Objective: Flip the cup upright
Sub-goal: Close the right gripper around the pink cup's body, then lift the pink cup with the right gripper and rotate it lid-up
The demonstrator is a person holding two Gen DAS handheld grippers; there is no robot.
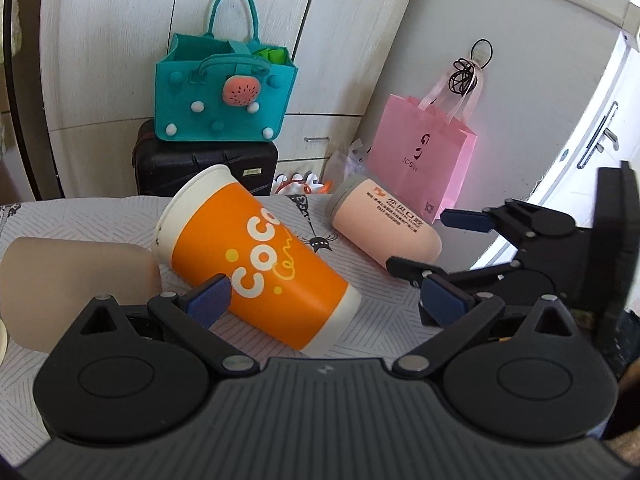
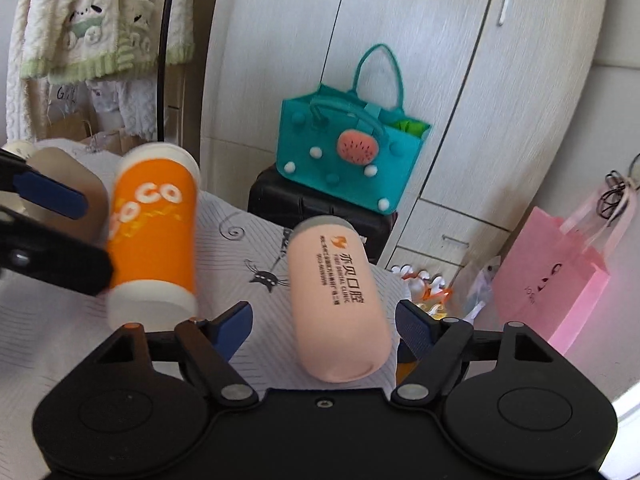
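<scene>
An orange and white COCO paper cup (image 1: pixel 256 258) lies on its side on the patterned tablecloth (image 1: pixel 360 336), its rim pointing away from the left wrist camera. My left gripper (image 1: pixel 326 302) is open, its jaws on either side of the cup's base end. A peach cup (image 1: pixel 384 222) with a grey rim also lies on its side further right. In the right wrist view my right gripper (image 2: pixel 324 328) is open, jaws either side of the peach cup's (image 2: pixel 340 304) base. The orange cup (image 2: pixel 154 236) lies to its left, and the left gripper's fingers (image 2: pixel 52 196) show at the left edge.
A frosted beige cup (image 1: pixel 76 280) lies on its side at the left. Behind the table a teal felt bag (image 1: pixel 224 92) sits on a black case (image 1: pixel 204 160). A pink paper bag (image 1: pixel 424 160) hangs on the white cabinet at right. Clothes (image 2: pixel 92 40) hang at back left.
</scene>
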